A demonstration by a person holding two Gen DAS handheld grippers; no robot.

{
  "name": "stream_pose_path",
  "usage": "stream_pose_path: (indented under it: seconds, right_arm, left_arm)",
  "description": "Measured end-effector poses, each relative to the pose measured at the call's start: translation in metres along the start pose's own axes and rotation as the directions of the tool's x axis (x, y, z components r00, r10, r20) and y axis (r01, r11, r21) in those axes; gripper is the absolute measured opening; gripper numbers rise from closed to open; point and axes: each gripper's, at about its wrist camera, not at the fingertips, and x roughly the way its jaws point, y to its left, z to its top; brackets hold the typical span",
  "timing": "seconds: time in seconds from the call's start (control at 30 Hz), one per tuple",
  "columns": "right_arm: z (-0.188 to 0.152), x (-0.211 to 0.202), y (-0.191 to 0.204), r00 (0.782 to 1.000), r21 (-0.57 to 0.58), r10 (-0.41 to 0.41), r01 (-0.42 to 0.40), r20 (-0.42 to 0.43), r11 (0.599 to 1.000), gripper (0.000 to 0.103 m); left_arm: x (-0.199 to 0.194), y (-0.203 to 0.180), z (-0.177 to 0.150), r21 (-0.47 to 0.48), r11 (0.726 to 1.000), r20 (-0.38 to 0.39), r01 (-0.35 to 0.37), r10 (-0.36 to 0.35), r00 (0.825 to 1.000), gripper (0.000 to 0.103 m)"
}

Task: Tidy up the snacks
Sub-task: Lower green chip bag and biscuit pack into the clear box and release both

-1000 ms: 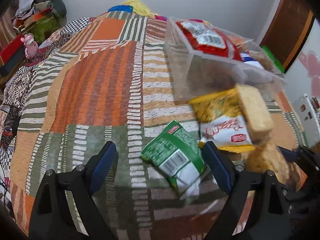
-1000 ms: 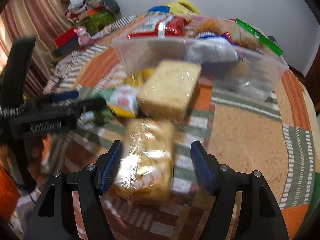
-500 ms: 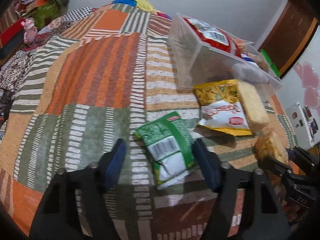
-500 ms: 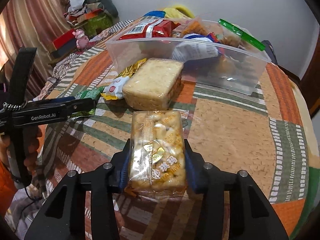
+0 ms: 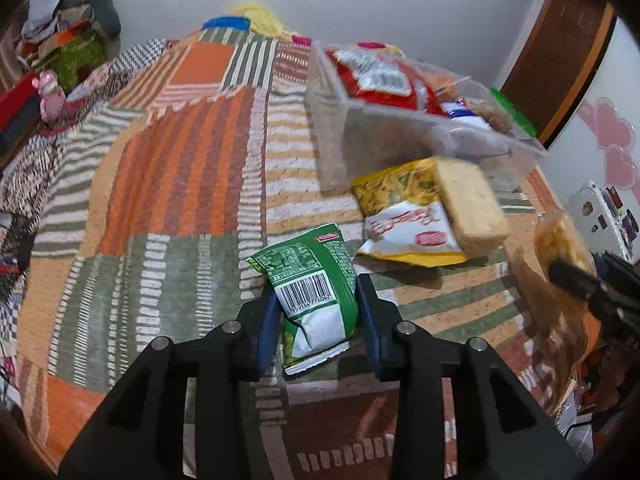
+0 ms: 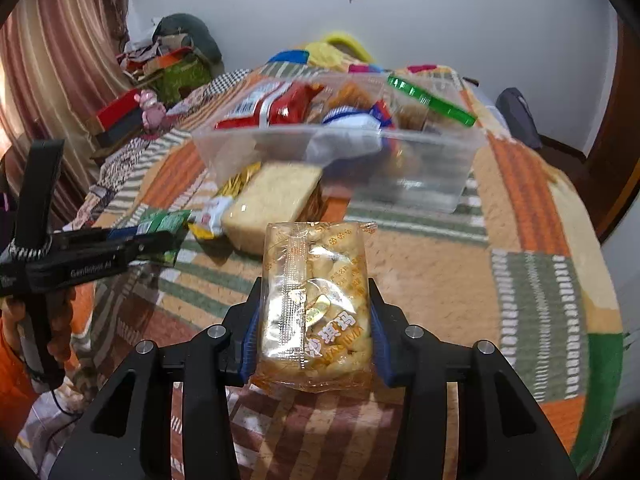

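Between the left gripper's (image 5: pixel 318 322) fingers sits a green snack bag (image 5: pixel 310 280), pinched at both sides over the patchwork bedspread (image 5: pixel 176 168). Likewise the right gripper (image 6: pixel 314 338) clamps a clear pack of biscuits (image 6: pixel 316 304). Farther off, a pale cake block (image 6: pixel 274 202) leans by the clear bin (image 6: pixel 420 172) of snacks.

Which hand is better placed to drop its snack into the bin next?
Right, probably. The right gripper holds the cracker pack aimed straight at the bin. The left gripper holds the green pack, with the bin off to its right.
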Motion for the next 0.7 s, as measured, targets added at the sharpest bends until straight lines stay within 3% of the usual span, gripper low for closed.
stream_pose_path:
  seconds: [0.37, 0.7]
  right_arm:
    - [0.037, -0.019, -0.019, 0.992, 0.024, -0.035, 0.032, 0.119, 0.999, 0.041]
    - [0.088, -0.019, -0.042, 0.971, 0.060, -0.092, 0.080, 0.223, 0.995, 0.041]
  left_arm:
    - [-0.049, -0.031, 0.051, 0.046, 0.998, 0.146, 0.038, -0.045, 0.988, 0.037]
    - [-0.047, -0.072, 0.111, 0.102, 0.992, 0.216, 0.071, -0.092, 0.972, 0.037]
